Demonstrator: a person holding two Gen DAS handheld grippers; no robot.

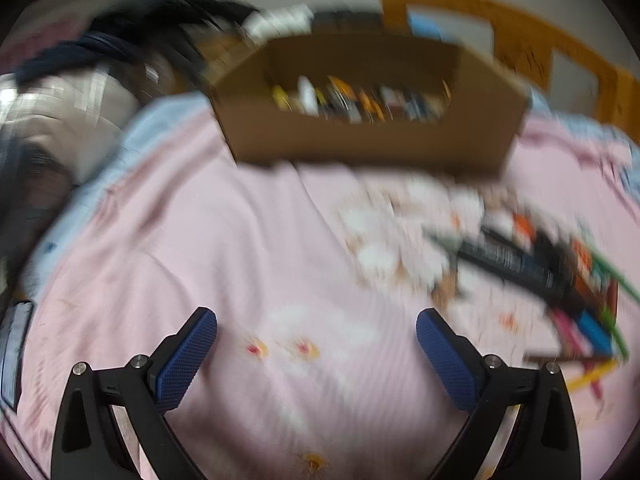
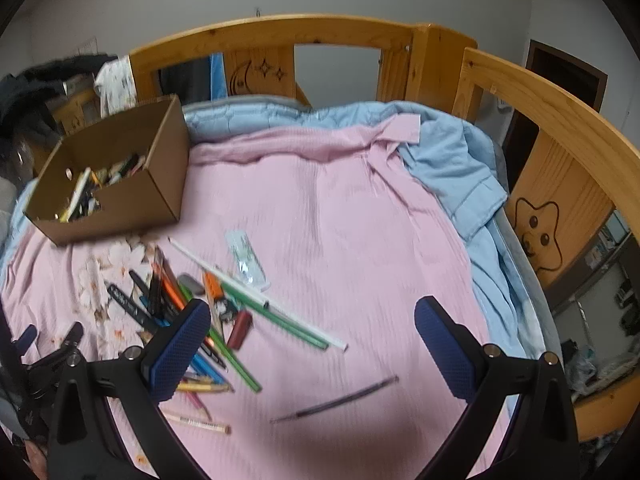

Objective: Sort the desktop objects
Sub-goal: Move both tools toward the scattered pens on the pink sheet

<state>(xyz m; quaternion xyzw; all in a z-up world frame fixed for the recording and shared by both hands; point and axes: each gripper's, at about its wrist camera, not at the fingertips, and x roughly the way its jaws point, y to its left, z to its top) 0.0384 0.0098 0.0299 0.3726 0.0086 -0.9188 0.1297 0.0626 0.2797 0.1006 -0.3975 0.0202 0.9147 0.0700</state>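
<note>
Left wrist view, heavily motion-blurred. Left gripper: jaws spread wide, nothing between them, only the pink sheet of the bed beneath. Cardboard box ahead, toward the bed's far edge; holds a row of pens and markers, individual items not resolvable. Blurred pile of pens at the right of this view.

Right wrist view, sharper. Cardboard box sits at the bed's far left corner, partly filled with pens. Pen pile lies on the pink sheet near the left edge, just in front of the box: dark pens, orange pen, several green pencils, white stick lying across the top, small dark-red cap-like piece, grey eraser. Clear plastic packet just right of the pile. Lone thin dark refill apart from the pile, near the bed's front edge.

Right gripper: jaws fully apart, empty; its left finger overlaps the pile's near side in view, contact undeterminable. Blue blanket bunched along the far and right edges against the wooden bed rail.
</note>
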